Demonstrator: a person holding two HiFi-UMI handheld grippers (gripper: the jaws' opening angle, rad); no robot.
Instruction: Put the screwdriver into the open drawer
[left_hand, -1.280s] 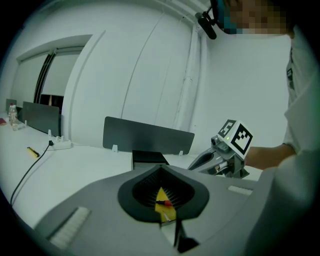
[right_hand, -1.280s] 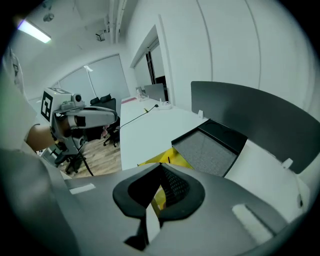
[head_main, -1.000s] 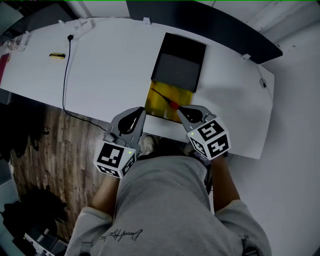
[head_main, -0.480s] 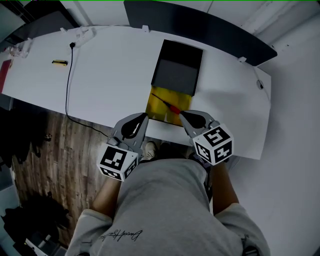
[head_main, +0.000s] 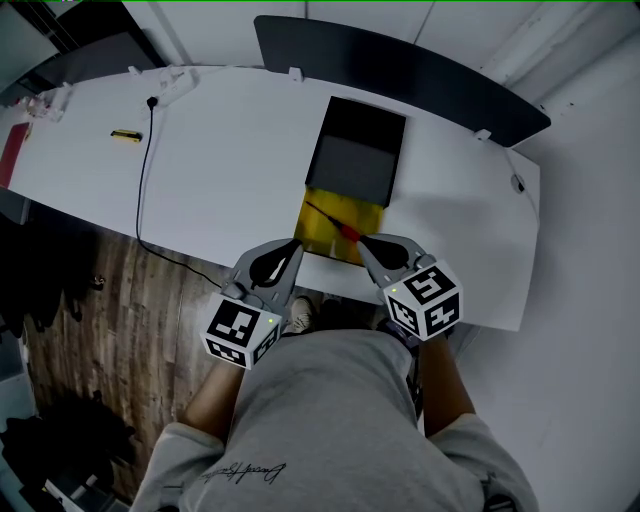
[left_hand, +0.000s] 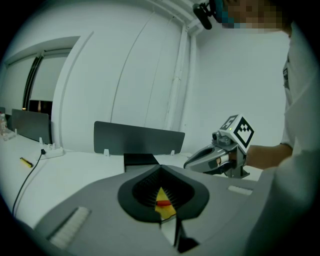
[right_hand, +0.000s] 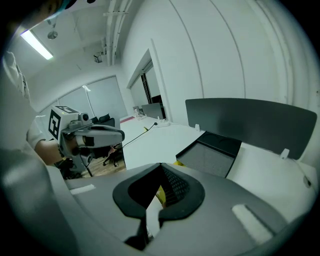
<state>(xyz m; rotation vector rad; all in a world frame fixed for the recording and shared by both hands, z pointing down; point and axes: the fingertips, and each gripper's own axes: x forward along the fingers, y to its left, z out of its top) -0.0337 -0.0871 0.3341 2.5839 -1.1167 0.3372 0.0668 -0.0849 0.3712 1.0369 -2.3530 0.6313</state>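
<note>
Looking steeply down past a person's lap at a long white surface (head_main: 200, 150) with a dark screen panel (head_main: 400, 70) along its far edge. A thin black cable (head_main: 140, 180) trails across the left part of the surface.

A black drawer box (head_main: 358, 150) sits near the middle of the surface. Its yellow drawer (head_main: 368, 214) is pulled out toward the person.

Two grey hand-held tools point at the drawer from the near side. The left tool (head_main: 295, 246) is just beside the drawer's near left corner, and the right tool (head_main: 364, 243) is at its near right edge. Each tool has its jaws together with nothing clamped between them. Each tool's own view shows only a sliver of yellow drawer through the hollow behind the meeting tips.

The screwdriver (head_main: 335, 222) lies slantwise in the yellow drawer. Its thin dark shaft points to the far left and its red handle to the near right. The handle is just beside the right tool's tip, and whether they touch cannot be told. By this view the screwdriver appears to rest in the drawer, free of both tools.

It looks slim, stiff and light, so it should lift easily. Being round, it may roll or swing in a loose grip. The smooth, narrow shaft would likely slip between the jaws. The thicker red handle is the better place to take hold, gripped across its middle.
</note>
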